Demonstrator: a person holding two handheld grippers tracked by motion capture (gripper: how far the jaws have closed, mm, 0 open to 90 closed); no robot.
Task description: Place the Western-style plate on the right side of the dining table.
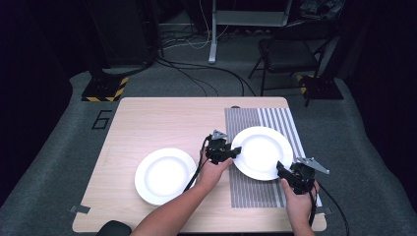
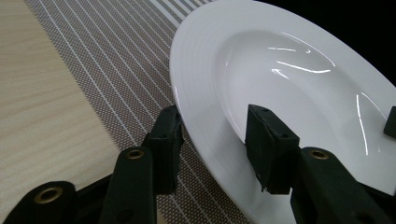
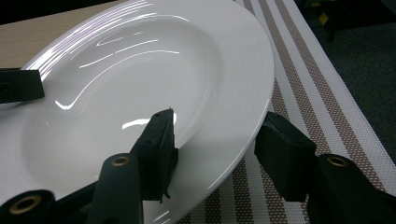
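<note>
Two white plates on desk [image 1: 147, 118] in high view: left plate [image 1: 165, 175] on bare wood, right plate [image 1: 262, 152] over striped mat [image 1: 275, 123]. Left gripper [image 1: 236, 150] at right plate's left rim, right gripper [image 1: 279, 167] at its near-right rim.

Left gripper view: jaws straddle plate [image 2: 280, 70] rim, one under, one over; rim tilted above mat [image 2: 112, 60]; gripper [image 2: 212, 149] grasping plate.

Right gripper view: one jaw inside bowl, other outside beneath rim; gripper [image 3: 215, 149] grasping plate [image 3: 140, 84]; mat [image 3: 317, 93] beneath.
</note>
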